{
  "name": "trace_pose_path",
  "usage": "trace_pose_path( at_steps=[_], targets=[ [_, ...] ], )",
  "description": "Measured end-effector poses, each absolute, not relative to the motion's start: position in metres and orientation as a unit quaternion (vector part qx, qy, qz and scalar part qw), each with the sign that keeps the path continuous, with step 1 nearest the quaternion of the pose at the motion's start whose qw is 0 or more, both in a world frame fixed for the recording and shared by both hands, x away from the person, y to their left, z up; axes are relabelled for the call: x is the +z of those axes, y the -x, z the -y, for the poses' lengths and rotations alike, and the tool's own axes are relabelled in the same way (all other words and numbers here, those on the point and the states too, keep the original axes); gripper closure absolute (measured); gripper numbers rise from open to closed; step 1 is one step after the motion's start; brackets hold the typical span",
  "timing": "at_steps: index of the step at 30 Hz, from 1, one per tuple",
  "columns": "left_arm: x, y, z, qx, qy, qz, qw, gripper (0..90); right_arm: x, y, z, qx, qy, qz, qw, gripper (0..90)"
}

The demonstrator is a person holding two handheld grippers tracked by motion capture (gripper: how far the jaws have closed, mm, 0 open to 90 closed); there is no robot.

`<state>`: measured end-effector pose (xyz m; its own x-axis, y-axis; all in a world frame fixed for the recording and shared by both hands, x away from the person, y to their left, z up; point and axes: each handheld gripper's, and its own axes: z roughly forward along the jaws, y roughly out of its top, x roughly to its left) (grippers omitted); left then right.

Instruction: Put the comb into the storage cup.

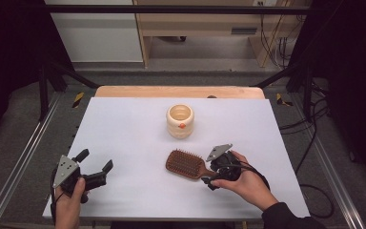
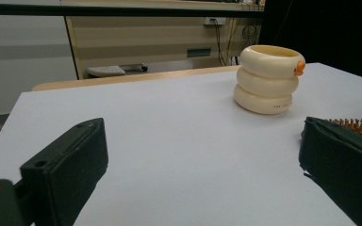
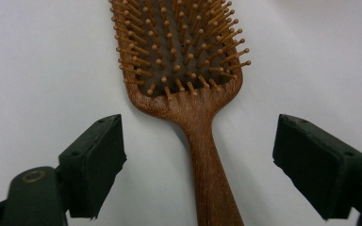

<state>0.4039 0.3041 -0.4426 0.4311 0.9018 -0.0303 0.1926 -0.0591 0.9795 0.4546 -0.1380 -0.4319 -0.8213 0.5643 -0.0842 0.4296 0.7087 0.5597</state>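
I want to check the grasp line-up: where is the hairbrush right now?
In the high view the hairbrush lies bristles up on the white table, right of centre, just in front of the cream holder, its handle between the open right gripper jaws.

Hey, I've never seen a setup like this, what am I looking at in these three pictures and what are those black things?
A person holds a hand-held black grasping tool in each hand. One picture looks down from above the white table; the other two come from cameras riding on each tool. On the table stand a cream ringed ceramic cup and a brown wooden paddle hairbrush. The left tool is open, holding nothing. The right tool straddles the brush handle, pads apart from it, nothing gripped yet.
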Motion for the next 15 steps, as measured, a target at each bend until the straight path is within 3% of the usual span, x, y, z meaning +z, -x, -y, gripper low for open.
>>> trace_pose_path(
  at_steps=[8,15],
  targets=[
    [-0.443,-0.404,-0.302,0.323,-0.653,-0.419,0.542,2.1,-0.440,-0.461,0.132,0.248,-0.259,-0.926,0.117,39.6],
    [-0.443,-0.404,-0.303,0.324,-0.653,-0.420,0.541,2.1,-0.446,-0.467,0.127,0.225,-0.253,-0.934,0.111,51.2]
  ],
)
